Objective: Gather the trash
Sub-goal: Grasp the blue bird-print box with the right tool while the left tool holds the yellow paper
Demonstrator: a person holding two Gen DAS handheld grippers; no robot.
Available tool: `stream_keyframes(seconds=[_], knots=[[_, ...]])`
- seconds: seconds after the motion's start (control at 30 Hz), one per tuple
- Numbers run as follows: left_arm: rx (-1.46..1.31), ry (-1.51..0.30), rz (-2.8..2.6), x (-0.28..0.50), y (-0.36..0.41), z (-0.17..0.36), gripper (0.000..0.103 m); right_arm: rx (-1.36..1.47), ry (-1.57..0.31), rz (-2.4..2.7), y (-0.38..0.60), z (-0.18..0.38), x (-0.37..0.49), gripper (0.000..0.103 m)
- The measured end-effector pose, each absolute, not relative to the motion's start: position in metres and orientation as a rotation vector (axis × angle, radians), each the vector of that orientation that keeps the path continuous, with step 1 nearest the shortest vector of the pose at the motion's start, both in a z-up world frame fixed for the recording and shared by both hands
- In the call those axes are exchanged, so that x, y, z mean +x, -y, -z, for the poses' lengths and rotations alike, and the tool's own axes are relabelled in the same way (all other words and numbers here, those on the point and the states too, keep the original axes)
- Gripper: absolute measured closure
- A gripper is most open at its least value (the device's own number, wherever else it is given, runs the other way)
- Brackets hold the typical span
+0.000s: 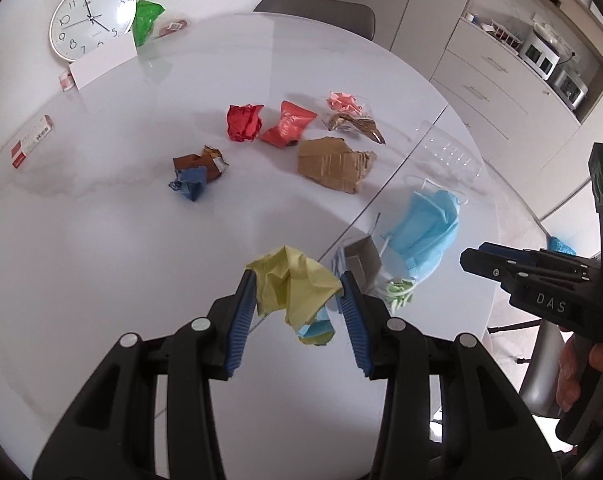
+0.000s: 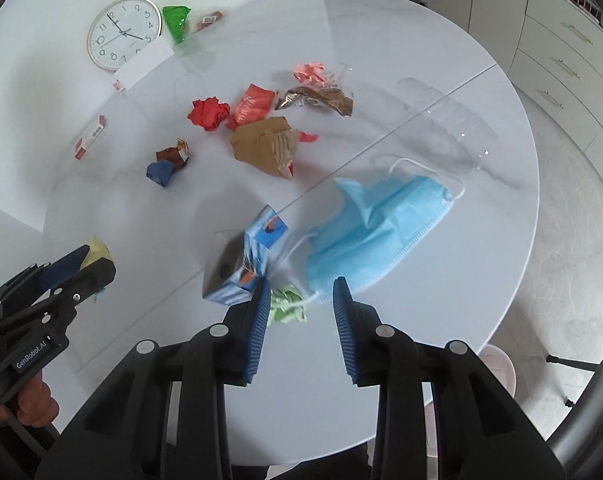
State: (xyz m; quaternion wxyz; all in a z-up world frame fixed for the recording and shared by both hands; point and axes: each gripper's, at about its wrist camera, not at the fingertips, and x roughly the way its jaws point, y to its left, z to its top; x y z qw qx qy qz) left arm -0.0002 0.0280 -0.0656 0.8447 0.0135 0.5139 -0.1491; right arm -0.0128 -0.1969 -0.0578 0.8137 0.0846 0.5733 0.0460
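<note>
Your left gripper [image 1: 299, 286] was clamped on a crumpled yellow paper wad [image 1: 297, 292], with a bit of light blue scrap hanging under it, both lifted clear of the white round table [image 1: 121, 240]. Your right gripper [image 2: 301, 292] held nothing: its jaws stood apart with only tabletop showing between the blue pads, and no piece was caught in the gap. What the next pick turned on was which piece lay straight off those empty tips. The small crumpled green paper [image 2: 287, 306] sat just ahead of them, tucked against the inner side of the left finger [image 2: 259, 320], so it was the nearest thing and wanted only a short drop and a slight shift toward that side. The blue face mask [image 2: 381, 232] lay beyond and to the right of the tips, its long axis running diagonally up and away to the right, with one ear loop trailing back toward the gap. The small printed carton [image 2: 245, 264] stood just ahead and left of the left finger, its open end facing you. All three were much nearer the right gripper than the left, which was busy anyway. The cardboard scrap [image 2: 265, 146], the red wrappers [image 2: 209, 114] and the rest lay well beyond, toward the table's far side.
</note>
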Motion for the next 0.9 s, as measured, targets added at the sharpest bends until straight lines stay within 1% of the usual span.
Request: stream_keyframes(seconds=[0.07, 0.23, 0.27, 0.4, 0.43, 0.6, 0.63, 0.67, 0.7, 0.8, 0.83, 0.87, 0.9], knots=[[0.032, -1.085, 0.308, -0.002, -0.029, 0.065, 0.061, 0.19, -1.228, -0.116, 0.193, 0.061, -0.013, 0.064], [0.034, -1.085, 0.296, -0.004, -0.04, 0.064, 0.061, 0.192, -1.267, -0.18, 0.164, 0.08, -0.001, 0.06], [0.034, -1.086, 0.293, -0.004, -0.043, 0.065, 0.061, 0.186, -1.276, -0.186, 0.159, 0.084, 0.0, 0.055], [0.03, -1.094, 0.282, 0.0, -0.057, 0.067, 0.061, 0.167, -1.313, -0.197, 0.131, 0.103, 0.012, 0.049], [0.03, -1.097, 0.281, 0.002, -0.06, 0.068, 0.061, 0.166, -1.32, -0.197, 0.127, 0.107, 0.013, 0.046], [0.042, -1.106, 0.282, 0.01, -0.073, 0.072, 0.061, 0.138, -1.369, -0.169, 0.105, 0.134, 0.029, 0.046], [0.044, -1.107, 0.284, 0.012, -0.074, 0.072, 0.061, 0.131, -1.377, -0.167, 0.102, 0.138, 0.031, 0.056], [0.044, -1.107, 0.286, 0.013, -0.075, 0.072, 0.061, 0.126, -1.382, -0.162, 0.1, 0.141, 0.033, 0.063], [0.043, -1.107, 0.289, 0.015, -0.076, 0.072, 0.061, 0.13, -1.381, -0.167, 0.1, 0.14, 0.033, 0.064], [0.043, -1.107, 0.295, 0.018, -0.077, 0.071, 0.061, 0.13, -1.375, -0.173, 0.099, 0.138, 0.034, 0.074], [0.044, -1.107, 0.298, 0.018, -0.077, 0.071, 0.061, 0.139, -1.37, -0.176, 0.1, 0.136, 0.033, 0.08], [0.046, -1.106, 0.299, 0.018, -0.076, 0.07, 0.061, 0.157, -1.368, -0.182, 0.102, 0.134, 0.033, 0.084], [0.048, -1.105, 0.302, 0.018, -0.075, 0.07, 0.061, 0.17, -1.367, -0.189, 0.104, 0.132, 0.032, 0.085]])
